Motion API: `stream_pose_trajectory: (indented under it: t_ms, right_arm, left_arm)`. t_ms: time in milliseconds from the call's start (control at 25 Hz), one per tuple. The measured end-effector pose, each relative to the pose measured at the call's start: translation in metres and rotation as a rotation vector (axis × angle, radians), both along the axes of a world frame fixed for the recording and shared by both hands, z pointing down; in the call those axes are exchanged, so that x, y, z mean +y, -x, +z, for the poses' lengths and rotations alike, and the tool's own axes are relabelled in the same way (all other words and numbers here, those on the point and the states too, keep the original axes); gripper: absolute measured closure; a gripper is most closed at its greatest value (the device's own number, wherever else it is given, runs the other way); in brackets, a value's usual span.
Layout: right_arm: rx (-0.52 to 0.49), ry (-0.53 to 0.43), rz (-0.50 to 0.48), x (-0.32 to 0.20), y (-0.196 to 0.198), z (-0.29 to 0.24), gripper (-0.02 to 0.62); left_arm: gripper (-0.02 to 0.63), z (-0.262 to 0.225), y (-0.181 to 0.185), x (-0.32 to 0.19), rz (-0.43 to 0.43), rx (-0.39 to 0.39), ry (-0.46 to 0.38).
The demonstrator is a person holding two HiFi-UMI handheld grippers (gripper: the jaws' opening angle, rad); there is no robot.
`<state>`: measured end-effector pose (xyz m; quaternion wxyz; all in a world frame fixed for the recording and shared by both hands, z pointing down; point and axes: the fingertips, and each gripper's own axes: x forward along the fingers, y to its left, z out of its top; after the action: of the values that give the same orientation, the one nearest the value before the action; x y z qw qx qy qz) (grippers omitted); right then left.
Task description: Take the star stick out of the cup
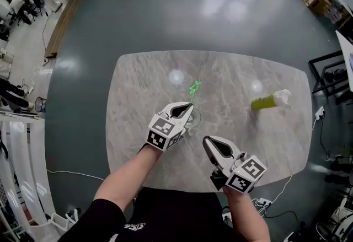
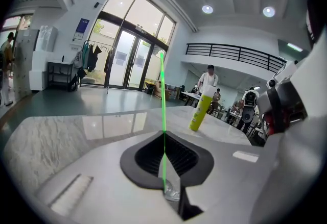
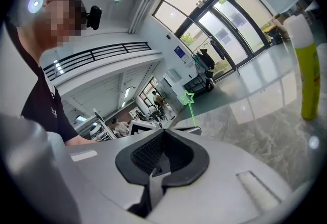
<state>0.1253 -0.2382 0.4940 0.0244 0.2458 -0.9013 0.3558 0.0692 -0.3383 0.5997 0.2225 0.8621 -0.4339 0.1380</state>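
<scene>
A thin green star stick [image 1: 194,88] stands in a clear glass cup [image 1: 192,118] near the middle of the marble table [image 1: 138,81]. My left gripper [image 1: 187,107] reaches over the cup's rim and is shut on the stick. In the left gripper view the stick [image 2: 163,95] rises straight up from between the closed pads, with the cup [image 2: 171,190] just below them. My right gripper [image 1: 206,141] hovers nearer the table's front edge, apart from the cup, shut with nothing in it. The right gripper view shows the star [image 3: 188,97] beyond its closed jaws.
A yellow-green bottle with a white cap [image 1: 269,101] lies on its side at the table's right. It also shows in the left gripper view [image 2: 200,110] and the right gripper view [image 3: 306,75]. Dark floor surrounds the table; racks and cables stand at the room's edges.
</scene>
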Motion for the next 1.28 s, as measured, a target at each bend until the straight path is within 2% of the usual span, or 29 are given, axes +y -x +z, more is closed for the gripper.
stream_pose_trajectory:
  t_ms: [240, 640, 920, 1280]
  right_arm:
    - [-0.006, -0.016, -0.021, -0.002, 0.008, -0.008, 0.581]
    - [-0.017, -0.049, -0.086, 0.003, 0.043, -0.030, 0.581]
    - [-0.005, -0.044, -0.131, 0.013, 0.063, -0.030, 0.581]
    - [0.030, 0.007, -0.145, 0.033, 0.066, -0.011, 0.581]
  left_arm:
    - [0.601, -0.041, 0.005, 0.009, -0.044, 0.088, -0.034]
    - [0.601, -0.091, 0.055, 0.042, -0.109, 0.097, -0.042]
    - [0.601, -0.079, 0.082, 0.077, -0.147, 0.067, 0.007]
    - [0.601, -0.032, 0.087, 0.107, -0.184, 0.078, 0.116]
